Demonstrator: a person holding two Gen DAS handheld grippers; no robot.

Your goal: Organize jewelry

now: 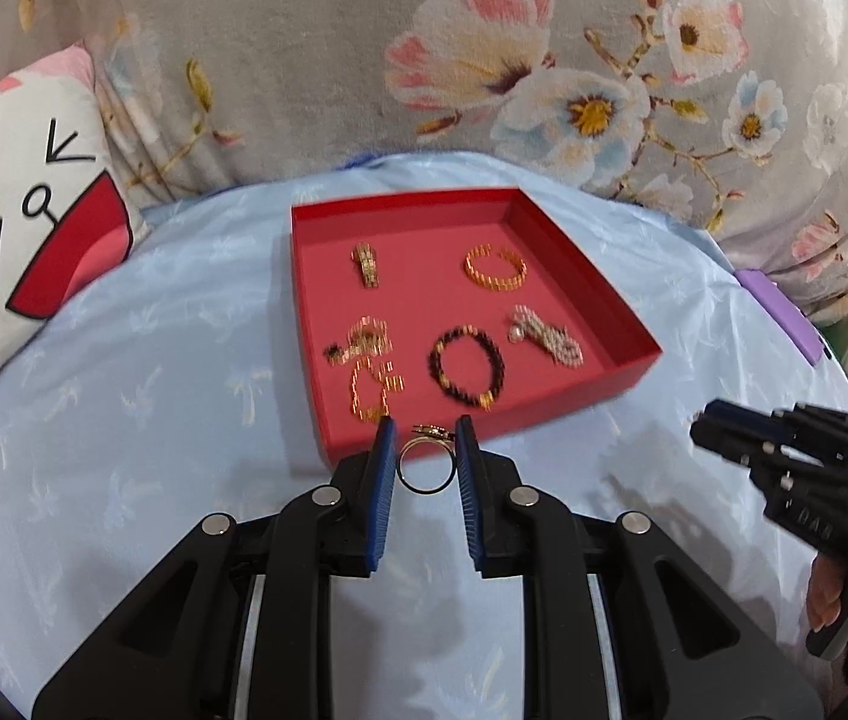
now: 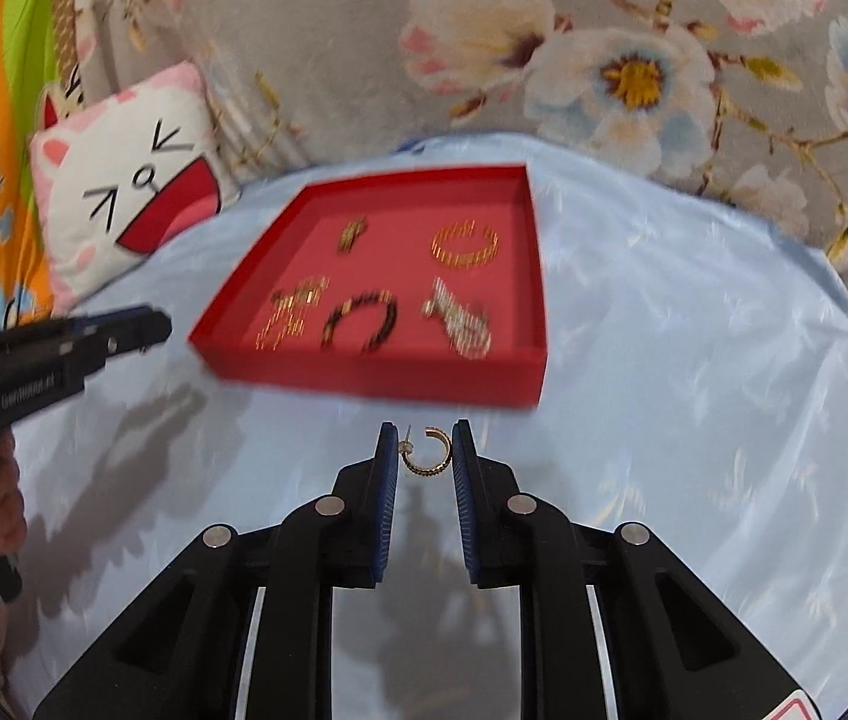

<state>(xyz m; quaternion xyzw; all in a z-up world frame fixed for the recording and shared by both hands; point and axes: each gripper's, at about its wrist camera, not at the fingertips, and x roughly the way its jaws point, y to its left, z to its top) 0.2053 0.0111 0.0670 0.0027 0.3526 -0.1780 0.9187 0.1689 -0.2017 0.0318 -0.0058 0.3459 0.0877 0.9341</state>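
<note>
- The left gripper [image 1: 424,450] holds a gold ring [image 1: 422,468] between its blue fingers [image 1: 384,468], pinched at the sides, the ornament on top — it hangs just in front of the near wall of the red tray [image 1: 628,369].
- The right gripper [image 2: 424,453] has its fingers [image 2: 461,462] narrowed on a small gold hoop earring [image 2: 427,459], whose post sticks up by the left pad; it is above the pale blue cloth [image 2: 694,390], just short of the tray's [image 2: 376,375] near wall.
- Inside the tray lie a gold cuff bracelet [image 1: 495,267] at the far right, a small gold piece [image 1: 367,264] at the far left, a dark beaded bracelet [image 1: 466,372] near the front, a pale silvery chain piece [image 1: 544,336] to its right, and a tangle of gold chain [image 1: 367,366] at the near left.
- The tray rests on the blue cloth covering the table — behind it hangs a grey floral fabric [image 1: 364,60], with a cat-face cushion [image 1: 22,198] at the left.
- In the left wrist view the right gripper [image 1: 718,429] shows at the right edge, a hand [image 1: 838,594] on its handle.
</note>
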